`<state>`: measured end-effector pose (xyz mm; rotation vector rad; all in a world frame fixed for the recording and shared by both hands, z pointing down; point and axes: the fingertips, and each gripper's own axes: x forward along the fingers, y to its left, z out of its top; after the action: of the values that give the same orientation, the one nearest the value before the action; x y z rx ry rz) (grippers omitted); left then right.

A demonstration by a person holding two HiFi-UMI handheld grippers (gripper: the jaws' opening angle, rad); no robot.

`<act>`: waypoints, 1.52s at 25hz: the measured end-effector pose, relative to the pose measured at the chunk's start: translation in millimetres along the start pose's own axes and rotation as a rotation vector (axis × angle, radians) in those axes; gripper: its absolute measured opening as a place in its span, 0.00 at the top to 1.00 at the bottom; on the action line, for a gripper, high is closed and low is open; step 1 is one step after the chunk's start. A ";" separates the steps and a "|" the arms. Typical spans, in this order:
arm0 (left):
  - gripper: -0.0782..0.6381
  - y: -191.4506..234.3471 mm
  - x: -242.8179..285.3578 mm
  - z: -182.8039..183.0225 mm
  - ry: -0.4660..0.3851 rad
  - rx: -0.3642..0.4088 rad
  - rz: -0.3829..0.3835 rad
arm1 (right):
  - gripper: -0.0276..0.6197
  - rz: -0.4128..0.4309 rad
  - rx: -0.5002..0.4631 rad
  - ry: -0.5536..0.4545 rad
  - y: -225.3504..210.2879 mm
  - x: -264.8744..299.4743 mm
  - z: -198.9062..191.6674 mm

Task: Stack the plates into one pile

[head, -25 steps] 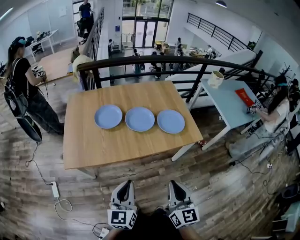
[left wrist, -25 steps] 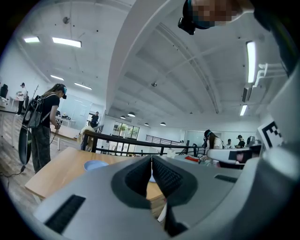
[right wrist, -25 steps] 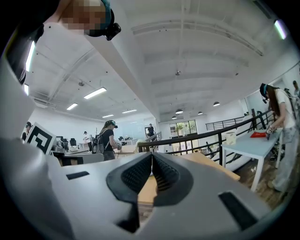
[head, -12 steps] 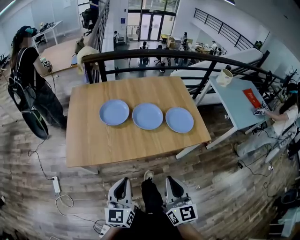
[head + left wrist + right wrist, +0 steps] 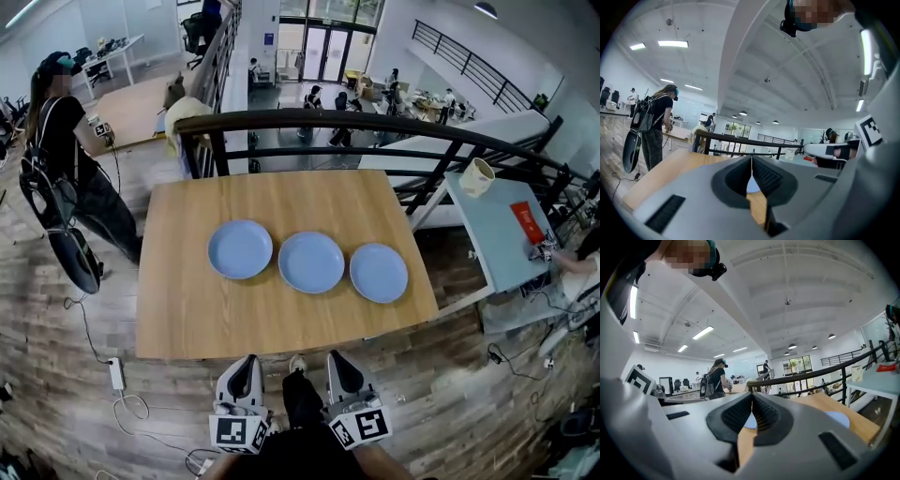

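Three light blue plates lie in a row on the wooden table [image 5: 281,192]: a left plate [image 5: 240,249], a middle plate [image 5: 311,262] and a right plate [image 5: 379,273], all apart from each other. My left gripper [image 5: 246,362] and right gripper [image 5: 337,359] hover side by side just short of the table's near edge, both shut and empty. In the left gripper view the left gripper [image 5: 751,159] has its pads together, with a sliver of a plate [image 5: 752,187] behind them. In the right gripper view the right gripper [image 5: 753,395] is likewise shut, and the right plate [image 5: 836,418] shows beside it.
A black railing [image 5: 375,127] runs behind the table. A person with a backpack [image 5: 66,159] stands at the table's left. A pale blue table [image 5: 502,234] with a cup [image 5: 476,176] stands at the right. A power strip [image 5: 116,373] and cables lie on the floor.
Both grippers, still shut, have come closer to the table's near edge. The table and plates sit lower and nearer in the head view.
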<state>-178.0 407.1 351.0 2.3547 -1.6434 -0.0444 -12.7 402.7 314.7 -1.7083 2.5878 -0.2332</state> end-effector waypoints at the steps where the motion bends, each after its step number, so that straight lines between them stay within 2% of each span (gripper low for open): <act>1: 0.85 2.2 12.0 2.6 0.003 -0.002 0.006 | 0.91 0.008 0.001 0.003 -6.0 12.6 1.8; 10: 0.85 26.7 106.8 22.8 0.010 -0.011 0.094 | 0.91 0.101 -0.007 0.013 -55.5 117.0 23.8; 16: 0.85 48.7 151.9 33.0 0.015 -0.019 0.161 | 0.91 0.159 0.012 0.046 -77.7 174.1 18.4; 20: 0.85 64.3 170.3 25.8 0.033 -0.022 0.214 | 0.91 0.194 0.018 0.059 -87.9 204.0 11.0; 29: 0.85 109.3 193.4 14.6 0.076 -0.058 0.297 | 0.91 0.239 0.044 0.125 -83.1 254.0 -9.5; 38: 0.85 183.7 226.9 1.9 0.124 -0.081 0.331 | 0.91 0.231 0.038 0.180 -69.5 320.7 -34.4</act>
<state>-266.0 137.8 421.5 1.9573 -1.9056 0.0959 -80.1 85.7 376.4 -1.4206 2.8569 -0.4437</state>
